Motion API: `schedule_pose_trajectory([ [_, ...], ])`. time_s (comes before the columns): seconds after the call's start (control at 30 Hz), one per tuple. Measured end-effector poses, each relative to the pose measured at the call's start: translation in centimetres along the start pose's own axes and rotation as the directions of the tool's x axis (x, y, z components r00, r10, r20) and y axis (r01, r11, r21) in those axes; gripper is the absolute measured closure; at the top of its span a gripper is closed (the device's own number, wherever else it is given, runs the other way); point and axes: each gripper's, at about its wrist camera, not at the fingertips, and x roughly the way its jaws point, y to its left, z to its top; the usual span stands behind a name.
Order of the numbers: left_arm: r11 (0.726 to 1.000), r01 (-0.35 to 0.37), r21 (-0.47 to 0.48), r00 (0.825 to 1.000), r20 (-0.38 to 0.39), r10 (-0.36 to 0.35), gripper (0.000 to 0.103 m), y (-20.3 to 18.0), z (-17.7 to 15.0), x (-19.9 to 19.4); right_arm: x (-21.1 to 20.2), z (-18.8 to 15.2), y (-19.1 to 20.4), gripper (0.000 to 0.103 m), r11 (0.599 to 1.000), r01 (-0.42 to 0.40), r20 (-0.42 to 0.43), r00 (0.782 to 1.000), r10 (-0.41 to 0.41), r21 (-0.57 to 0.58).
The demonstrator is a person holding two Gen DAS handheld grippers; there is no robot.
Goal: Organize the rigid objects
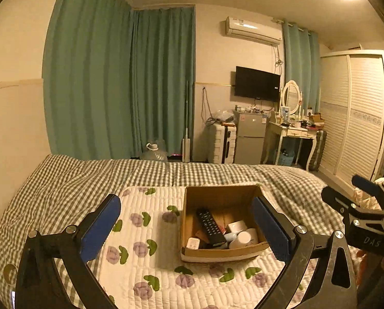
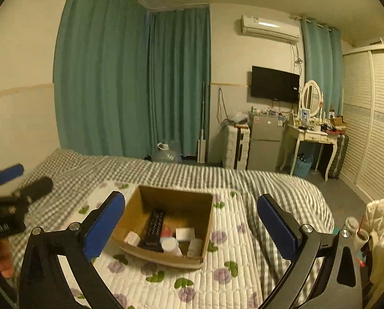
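Both grippers, left (image 1: 189,228) and right (image 2: 192,228), hover wide open and empty over the box (image 1: 219,253); its slim, stiff remote (image 1: 210,226) likely lifts easily across its width.

Box on the bed

The box (image 1: 221,253) sits on the quilted mat (image 1: 145,231) (mid-bed), the remote (image 1: 210,225) and jars (image 1: 244,238) inside it.

Standing open-topped on the quilted mat (image 1: 140,221), cardboard box (image 1: 217,198) offering entry from above; black remote (image 1: 210,226) and white containers (image 1: 243,237) crowding its floor; mat lying bare on either side.
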Motion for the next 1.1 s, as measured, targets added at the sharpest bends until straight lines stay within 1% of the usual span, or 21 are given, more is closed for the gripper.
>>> schedule_pose_trajectory([
  [0.13,1.000,-0.010,0.018,1.000,-0.019,0.010,0.000,-0.1,-3.0,1.0,1.9,-3.8,-1.0,0.000,0.999,0.019,-0.039,0.999,-0.017,0.049],
  [0.27,1.000,-0.007,0.016,0.998,-0.069,0.008,0.000,-0.4,-5.5,2.8,3.6,-5.7,-1.2,0.000,0.998,0.022,-0.074,0.997,-0.017,0.063],
  [0.37,1.000,-0.003,0.027,0.997,-0.078,0.005,0.000,-0.5,-6.7,3.1,4.3,-6.5,-0.7,0.000,0.999,0.019,-0.088,0.996,-0.015,0.045],
  [0.43,0.999,-0.006,0.039,0.997,-0.079,0.009,0.000,-0.8,-7.1,3.2,4.4,-6.9,-0.3,0.000,0.999,0.015,-0.091,0.996,-0.012,0.030],
  [0.53,0.999,0.023,0.025,0.994,-0.104,-0.021,0.000,-1.0,-7.3,3.3,4.6,-7.2,-0.1,0.000,0.999,0.010,-0.099,0.995,-0.007,0.031],
  [0.6,0.999,0.022,0.023,0.995,-0.102,-0.020,0.000,-1.1,-7.3,3.3,4.8,-7.4,0.0,0.000,1.000,0.018,-0.111,0.994,-0.016,0.024],
  [0.77,0.999,0.022,0.038,0.994,-0.104,-0.018,0.000,-1.1,-7.4,3.3,5.0,-7.8,0.1,0.000,0.999,0.012,-0.135,0.991,-0.007,0.034],
  [0.93,1.000,0.018,0.026,0.992,-0.124,-0.014,0.000,-0.9,-7.6,3.6,4.7,-7.8,0.7,0.000,1.000,0.004,-0.126,0.992,-0.002,0.009],
  [1.1,1.000,0.007,0.031,0.993,-0.115,-0.003,0.000,-0.7,-7.5,3.7,4.6,-8.0,0.9,0.000,1.000,0.001,-0.125,0.992,0.000,0.001],
])
